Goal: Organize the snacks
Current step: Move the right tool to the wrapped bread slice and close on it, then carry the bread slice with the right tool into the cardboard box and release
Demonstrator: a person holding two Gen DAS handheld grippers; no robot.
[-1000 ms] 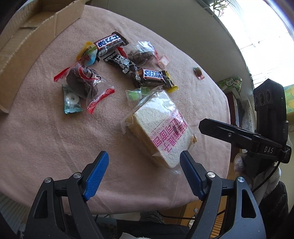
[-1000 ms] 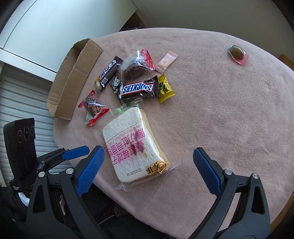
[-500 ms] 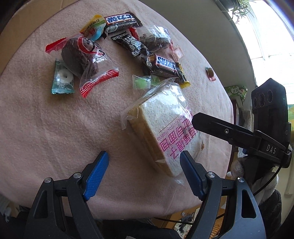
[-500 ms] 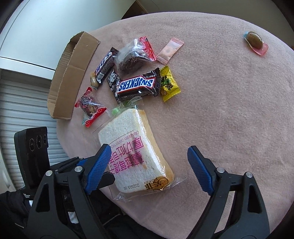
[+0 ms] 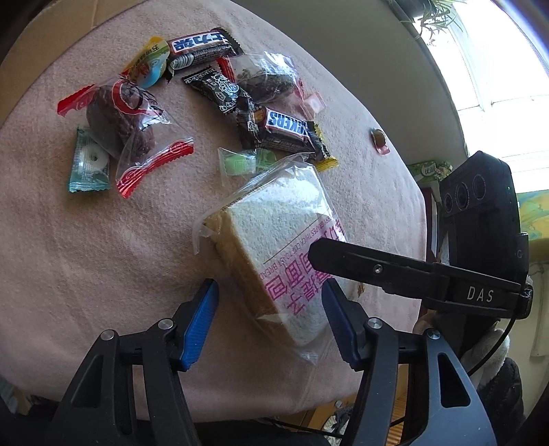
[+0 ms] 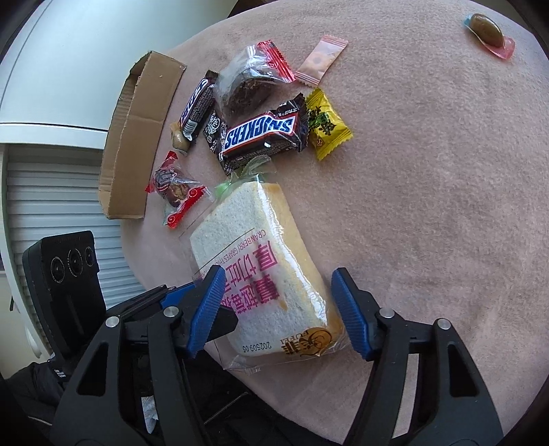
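- Both grippers have come down toward the table since the earlier frames, jaws narrower than before; snacks look unmoved.
- left gripper [image 5: 271, 317]: blue-padded jaws closing, near corner of the clear-wrapped white bread slice pack with pink print [image 5: 274, 240] sits between them. Pads not visibly pressing on the wrap yet.
- right gripper [image 6: 279, 314]: jaws also closing around the same pack's near end, from the other side. Small gaps visible at both pads; no clamp seen.
- Bread pack lies flat on the pink fleece-covered round table [image 6: 429, 206], near its front edge, apart from the other snacks except the small green candy in clear wrap [image 5: 240, 161] at its far corner.
- Behind it: brown Snickers bar [image 6: 260, 135], yellow candy packet [image 6: 326, 125] touching the bar's end, black patterned wrapper [image 5: 219, 91], dark cake in clear wrap with red ends [image 6: 247, 80], second dark chocolate bar with blue-white label [image 5: 199, 46].
- Off to the side: brown cake in red-printed clear wrap [image 5: 120, 120], teal mint packet [image 5: 89, 164] partly under it.
- Pale pink sachet [image 6: 320, 60] and a lone brown candy in a pink-edged wrapper [image 6: 487, 31] lie farther out.
- Open brown cardboard box [image 6: 137, 137] at the table's far left edge in the right wrist view.
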